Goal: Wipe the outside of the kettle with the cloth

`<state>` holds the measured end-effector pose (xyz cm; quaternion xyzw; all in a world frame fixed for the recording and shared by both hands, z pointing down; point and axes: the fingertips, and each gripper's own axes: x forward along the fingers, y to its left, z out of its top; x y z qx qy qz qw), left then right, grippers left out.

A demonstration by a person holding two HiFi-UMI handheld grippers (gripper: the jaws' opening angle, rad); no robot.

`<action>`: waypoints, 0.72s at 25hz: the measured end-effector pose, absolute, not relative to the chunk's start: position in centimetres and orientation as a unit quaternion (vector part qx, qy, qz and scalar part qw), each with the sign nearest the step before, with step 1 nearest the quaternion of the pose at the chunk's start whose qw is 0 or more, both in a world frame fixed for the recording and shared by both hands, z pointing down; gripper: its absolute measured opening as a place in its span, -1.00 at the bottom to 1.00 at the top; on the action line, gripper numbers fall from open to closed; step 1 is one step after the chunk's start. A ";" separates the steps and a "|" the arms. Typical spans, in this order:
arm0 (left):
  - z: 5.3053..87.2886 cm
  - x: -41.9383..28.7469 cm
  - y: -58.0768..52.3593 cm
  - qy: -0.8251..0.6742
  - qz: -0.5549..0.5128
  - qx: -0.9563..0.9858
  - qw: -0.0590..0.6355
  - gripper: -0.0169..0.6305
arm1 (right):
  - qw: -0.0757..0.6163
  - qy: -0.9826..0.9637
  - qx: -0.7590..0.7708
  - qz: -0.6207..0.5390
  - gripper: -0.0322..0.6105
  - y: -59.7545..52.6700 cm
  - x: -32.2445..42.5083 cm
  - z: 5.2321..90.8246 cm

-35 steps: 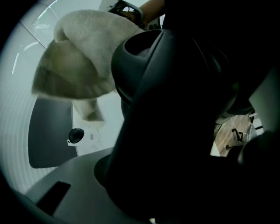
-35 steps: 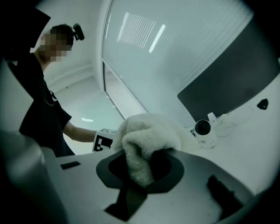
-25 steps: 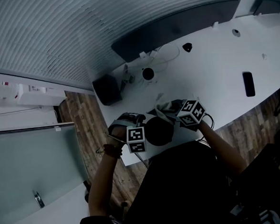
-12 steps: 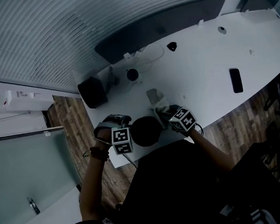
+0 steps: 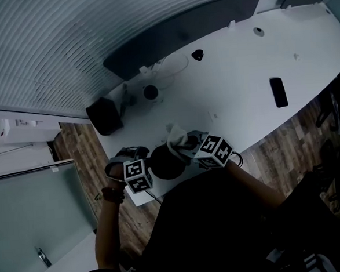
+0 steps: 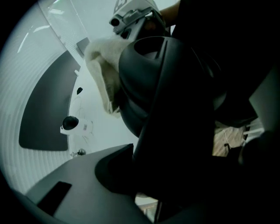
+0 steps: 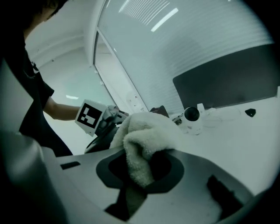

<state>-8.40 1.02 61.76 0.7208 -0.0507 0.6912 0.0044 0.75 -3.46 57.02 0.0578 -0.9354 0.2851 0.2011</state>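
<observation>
White counter (image 5: 242,92) runs across the room, and the black kettle (image 5: 165,163) stands close to its near edge, just where it stood a second ago. At the kettle's left the left tongs (image 5: 140,162) point straight down. Their jaws have just been closing and now grip the handle (image 6: 175,109), which fills the gap between them. On the right, the right tongs (image 7: 142,173) are clamped on the pale cloth (image 7: 146,131). It is bunched against the kettle's upper side, tighter than half a second ago. Farther back a small round camera (image 5: 150,92) sits on the counter.
</observation>
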 end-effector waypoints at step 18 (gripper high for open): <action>62.1 -8.8 2.7 -0.150 0.678 0.714 0.090 -0.61 | 0.219 -0.899 0.127 0.358 -0.70 -4.6 4.5 67.3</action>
